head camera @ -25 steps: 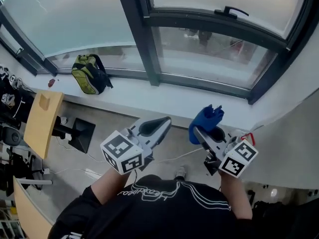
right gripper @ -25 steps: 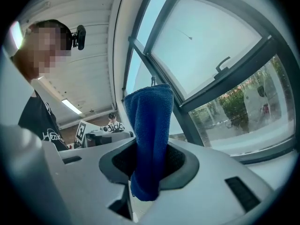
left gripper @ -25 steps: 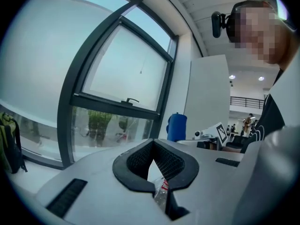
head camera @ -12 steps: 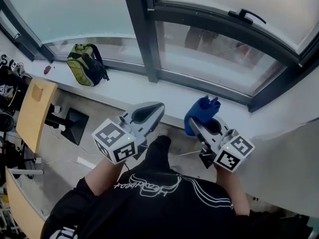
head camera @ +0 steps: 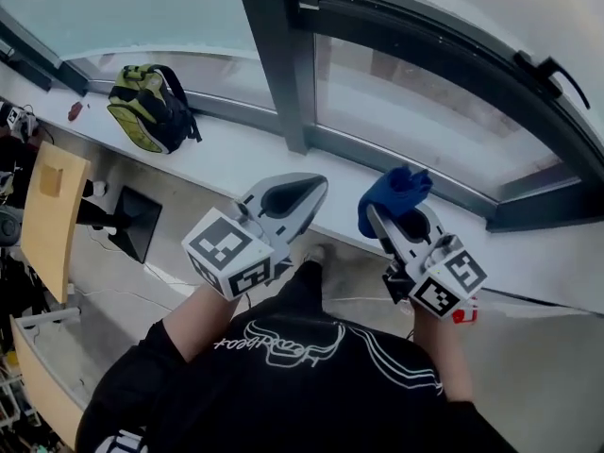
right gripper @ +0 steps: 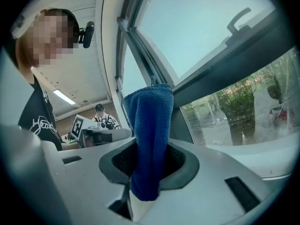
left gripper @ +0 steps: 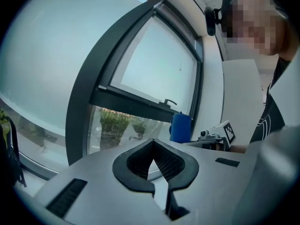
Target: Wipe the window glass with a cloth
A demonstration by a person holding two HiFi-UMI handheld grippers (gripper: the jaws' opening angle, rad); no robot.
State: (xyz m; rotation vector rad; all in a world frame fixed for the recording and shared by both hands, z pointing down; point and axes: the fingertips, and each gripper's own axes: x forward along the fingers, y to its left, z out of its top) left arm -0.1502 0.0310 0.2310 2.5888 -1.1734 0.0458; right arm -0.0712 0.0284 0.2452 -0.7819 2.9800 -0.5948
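Note:
My right gripper (head camera: 385,217) (right gripper: 146,165) is shut on a blue cloth (head camera: 394,194) (right gripper: 148,135), which stands up from the jaws in front of the lower window pane (head camera: 415,121). The window glass (right gripper: 197,27) rises just ahead, with a black handle (right gripper: 240,18) on its dark frame. My left gripper (head camera: 300,194) (left gripper: 152,161) is shut with nothing in it, held beside the right one and pointing at the dark window post (head camera: 278,55). The cloth (left gripper: 180,127) also shows from the left gripper view.
A white sill (head camera: 217,159) runs under the windows, with a green backpack (head camera: 142,111) on it at left. A wooden chair (head camera: 47,215) and a black stand base (head camera: 127,223) sit on the floor at left. A white wall (head camera: 557,347) closes the right side.
Both grippers have come closer to the window and sill. The view has shifted right, so the backpack and chair slid left. The cloth stays held in the right gripper.

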